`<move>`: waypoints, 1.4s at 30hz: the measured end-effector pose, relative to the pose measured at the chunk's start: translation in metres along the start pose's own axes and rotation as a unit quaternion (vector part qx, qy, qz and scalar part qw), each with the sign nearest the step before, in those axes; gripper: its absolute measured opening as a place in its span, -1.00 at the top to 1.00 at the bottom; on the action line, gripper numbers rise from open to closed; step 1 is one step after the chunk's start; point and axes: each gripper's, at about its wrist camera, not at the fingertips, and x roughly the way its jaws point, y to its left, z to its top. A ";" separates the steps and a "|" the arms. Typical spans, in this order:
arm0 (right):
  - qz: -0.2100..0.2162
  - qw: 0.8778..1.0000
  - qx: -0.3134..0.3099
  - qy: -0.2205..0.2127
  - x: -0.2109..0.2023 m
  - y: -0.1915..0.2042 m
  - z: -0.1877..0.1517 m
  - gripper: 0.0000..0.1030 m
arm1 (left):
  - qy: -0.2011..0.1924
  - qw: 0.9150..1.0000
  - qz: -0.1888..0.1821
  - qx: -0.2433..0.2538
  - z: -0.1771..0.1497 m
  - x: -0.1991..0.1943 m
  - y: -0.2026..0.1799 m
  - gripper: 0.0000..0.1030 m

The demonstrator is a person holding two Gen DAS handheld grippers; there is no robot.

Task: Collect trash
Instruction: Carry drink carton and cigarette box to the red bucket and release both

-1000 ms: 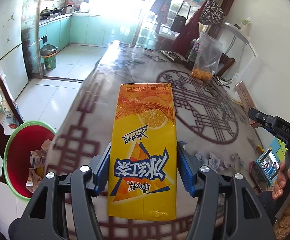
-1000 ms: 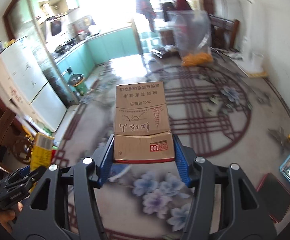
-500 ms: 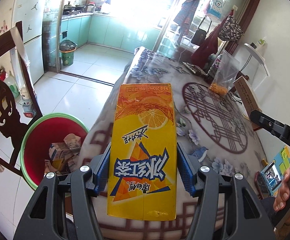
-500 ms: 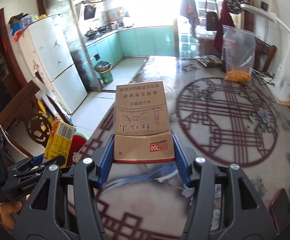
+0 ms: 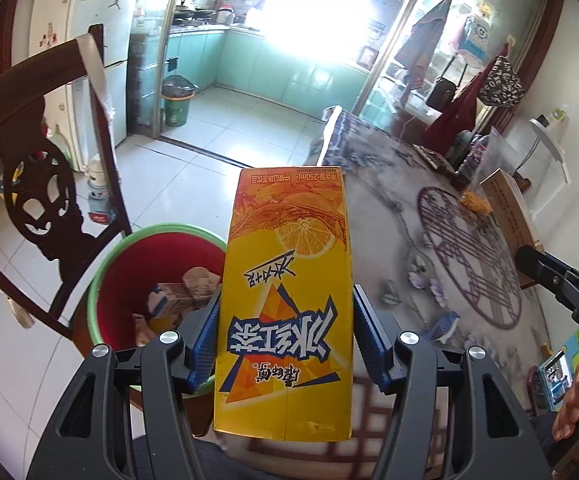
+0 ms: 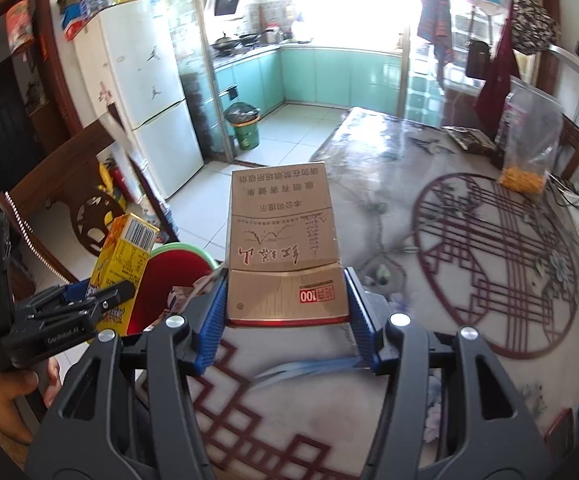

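Observation:
My left gripper (image 5: 285, 340) is shut on a yellow drink carton (image 5: 287, 280) and holds it at the table's left edge, beside and above a red bin with a green rim (image 5: 129, 264) that has several crumpled cartons inside. My right gripper (image 6: 285, 320) is shut on a brown cigarette box (image 6: 283, 240) over the table's left edge. In the right wrist view the left gripper (image 6: 69, 312) with the yellow carton (image 6: 123, 256) shows at the left, over the bin (image 6: 177, 252). In the left wrist view the brown box (image 5: 509, 208) and the right gripper's finger show at the right.
A dark wooden chair (image 5: 37, 184) stands left of the bin. The patterned table (image 6: 469, 264) holds a plastic bag with orange snacks (image 6: 529, 140) at the back and a phone (image 5: 555, 372) at the right front. A green kitchen bin (image 6: 243, 126) stands far off.
Both grippers have swung left, off the table's middle toward the red bin, each still holding its box. The bin now lies closer under the left gripper.

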 end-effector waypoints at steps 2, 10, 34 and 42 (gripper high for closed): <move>0.011 1.000 -0.006 0.006 0.006 0.009 0.002 -0.04 | -0.002 1.000 0.015 0.000 0.002 -0.001 0.010 -0.10; 0.050 0.998 -0.032 0.033 0.038 0.046 0.006 -0.04 | 0.005 0.998 0.057 -0.016 0.010 0.004 0.050 -0.10; 0.111 0.982 -0.067 0.139 0.137 0.116 0.003 -0.04 | 0.047 0.993 0.104 -0.035 0.030 0.049 0.091 -0.11; 0.113 0.981 -0.071 0.144 0.141 0.118 0.004 -0.03 | 0.052 0.992 0.106 -0.038 0.031 0.054 0.091 -0.11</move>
